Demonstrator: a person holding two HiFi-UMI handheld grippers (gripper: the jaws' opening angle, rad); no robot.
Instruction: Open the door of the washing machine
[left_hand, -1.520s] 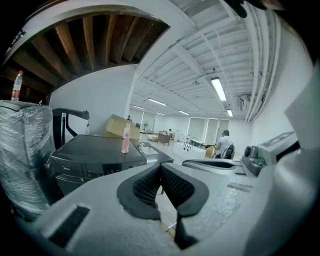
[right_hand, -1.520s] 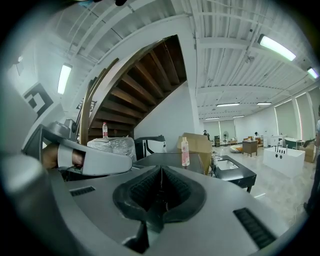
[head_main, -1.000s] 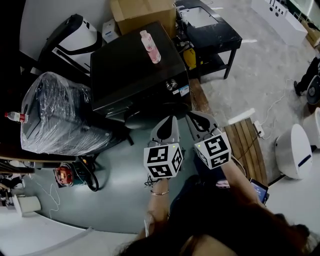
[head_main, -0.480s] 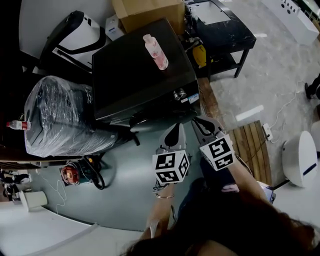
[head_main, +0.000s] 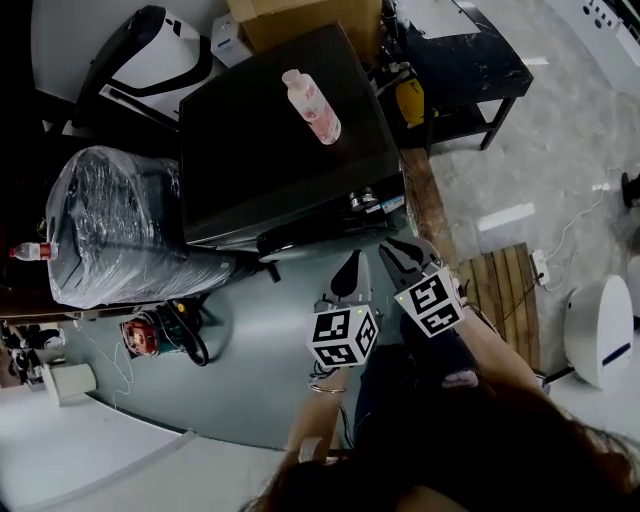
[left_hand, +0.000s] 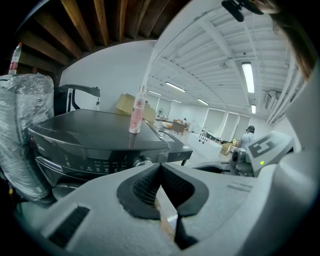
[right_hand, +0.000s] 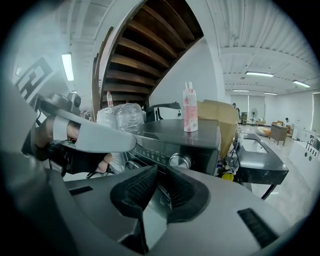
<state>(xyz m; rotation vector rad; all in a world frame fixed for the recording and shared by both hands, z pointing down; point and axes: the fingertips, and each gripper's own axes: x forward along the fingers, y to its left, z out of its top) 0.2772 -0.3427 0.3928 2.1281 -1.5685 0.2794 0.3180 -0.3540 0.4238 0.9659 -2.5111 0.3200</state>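
Note:
The black washing machine (head_main: 280, 150) stands ahead with a pink bottle (head_main: 312, 105) upright on its lid. Its silver knob (head_main: 358, 202) is at the front right, and the dark round door (head_main: 300, 238) bulges just below the front edge. Both grippers hover side by side before that front, touching nothing. My left gripper (head_main: 350, 268) is shut with nothing in it, its pads meeting at the tip (left_hand: 160, 167). My right gripper (head_main: 395, 250) faces the knob (right_hand: 180, 161). Its jaws are opening, a narrow gap shows (right_hand: 160, 172), and nothing is between them.
A plastic-wrapped bundle (head_main: 120, 230) stands against the machine's left side. A cardboard box (head_main: 300, 20) sits behind it and a black low table (head_main: 470, 60) to its right. A slatted wooden board (head_main: 495, 290), a white round device (head_main: 600, 330) and cables lie on the floor.
Both grippers have come down and moved closer to the machine's front, staying side by side.

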